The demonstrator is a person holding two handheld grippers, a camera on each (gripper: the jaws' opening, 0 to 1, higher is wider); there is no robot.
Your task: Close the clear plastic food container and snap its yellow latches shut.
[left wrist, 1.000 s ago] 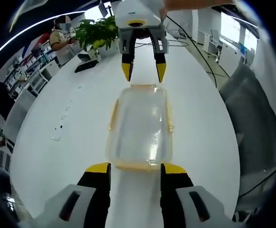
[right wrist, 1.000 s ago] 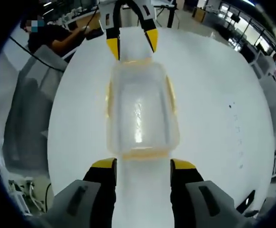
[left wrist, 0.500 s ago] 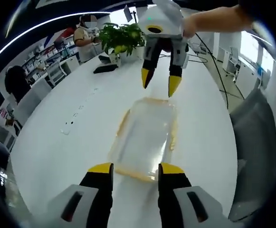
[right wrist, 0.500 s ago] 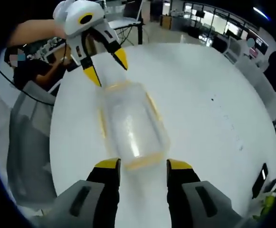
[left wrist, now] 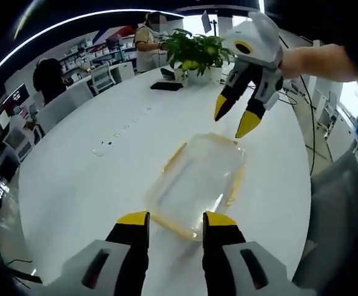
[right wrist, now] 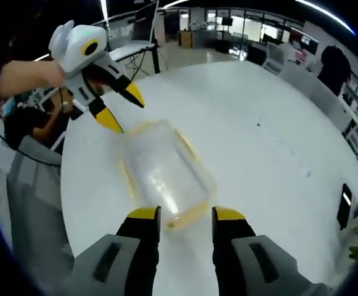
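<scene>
The clear plastic food container [left wrist: 197, 182] with yellow latches lies lid-on on the white table [left wrist: 92, 185], also seen as the container [right wrist: 163, 172] in the right gripper view. My left gripper [left wrist: 175, 220] hovers open just above its near end, nothing between the jaws. My right gripper [right wrist: 185, 216] is open above the opposite end. In the left gripper view the right gripper [left wrist: 235, 118] hangs open over the far end. In the right gripper view the left gripper [right wrist: 118, 110] hangs open at the far left corner. A hand holds each.
A potted green plant [left wrist: 194, 49] and a dark flat object [left wrist: 165, 86] stand at the table's far edge. Grey chairs [right wrist: 34, 203] line one side. People sit at desks in the background [left wrist: 151, 37]. A dark phone-like item [right wrist: 345, 206] lies near the table edge.
Both grippers have lifted and swung away from the container's ends, so it now lies diagonally in both views. The container itself has not visibly moved.
</scene>
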